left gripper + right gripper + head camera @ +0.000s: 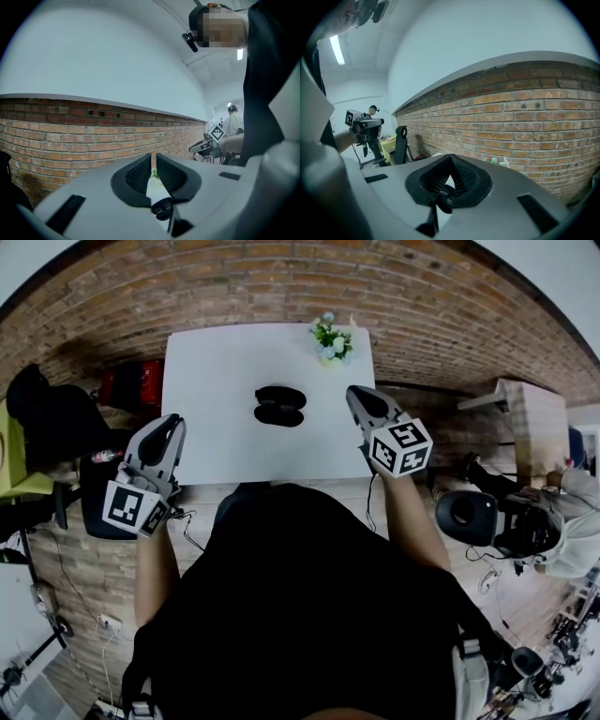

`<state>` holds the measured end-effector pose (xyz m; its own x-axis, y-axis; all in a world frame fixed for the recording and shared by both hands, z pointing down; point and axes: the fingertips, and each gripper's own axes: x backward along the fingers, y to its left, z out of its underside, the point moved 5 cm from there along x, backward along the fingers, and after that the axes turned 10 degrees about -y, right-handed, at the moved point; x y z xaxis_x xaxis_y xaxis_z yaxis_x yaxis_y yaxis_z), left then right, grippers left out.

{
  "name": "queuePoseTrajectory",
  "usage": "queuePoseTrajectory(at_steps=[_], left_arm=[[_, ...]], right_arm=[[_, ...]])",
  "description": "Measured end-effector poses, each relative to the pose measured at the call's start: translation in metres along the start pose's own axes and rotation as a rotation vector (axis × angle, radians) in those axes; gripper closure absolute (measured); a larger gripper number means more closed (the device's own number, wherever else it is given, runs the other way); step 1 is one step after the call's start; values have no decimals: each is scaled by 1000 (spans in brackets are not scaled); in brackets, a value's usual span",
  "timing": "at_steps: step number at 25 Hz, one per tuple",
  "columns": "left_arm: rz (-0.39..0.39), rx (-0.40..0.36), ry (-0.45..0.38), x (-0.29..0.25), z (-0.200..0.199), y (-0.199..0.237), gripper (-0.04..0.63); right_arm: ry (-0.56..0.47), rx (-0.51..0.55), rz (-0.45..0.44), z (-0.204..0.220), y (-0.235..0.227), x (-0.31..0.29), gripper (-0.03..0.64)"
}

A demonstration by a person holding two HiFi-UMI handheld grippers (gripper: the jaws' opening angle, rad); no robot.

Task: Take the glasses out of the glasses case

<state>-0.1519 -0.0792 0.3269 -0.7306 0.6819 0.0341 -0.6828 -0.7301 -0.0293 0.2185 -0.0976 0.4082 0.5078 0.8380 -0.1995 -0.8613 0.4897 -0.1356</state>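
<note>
The black glasses case (279, 406) lies in the middle of the white table (216, 381); it shows as two dark oval halves side by side, and I cannot make out glasses in it. My left gripper (174, 421) hovers over the table's near left corner, well left of the case. My right gripper (356, 393) is held over the right edge, a short way right of the case. Both point up toward the brick wall. The left gripper (153, 157) has its pads almost touching with nothing between them. The right gripper (451, 157) has its tips together, empty.
A small potted plant (333, 338) stands at the table's far right corner. A black chair (52, 423) and a red object (131, 385) are to the left of the table. Another person (562, 521) with equipment sits at the right. A brick wall (525, 117) runs behind the table.
</note>
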Motion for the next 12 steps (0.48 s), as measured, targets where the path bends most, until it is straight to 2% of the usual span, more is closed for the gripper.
queuePoseTrajectory(at_steps=[12], left_arm=[[-1, 14, 10, -8, 6, 28, 554]], right_arm=[[40, -21, 6, 13, -5, -29, 601]])
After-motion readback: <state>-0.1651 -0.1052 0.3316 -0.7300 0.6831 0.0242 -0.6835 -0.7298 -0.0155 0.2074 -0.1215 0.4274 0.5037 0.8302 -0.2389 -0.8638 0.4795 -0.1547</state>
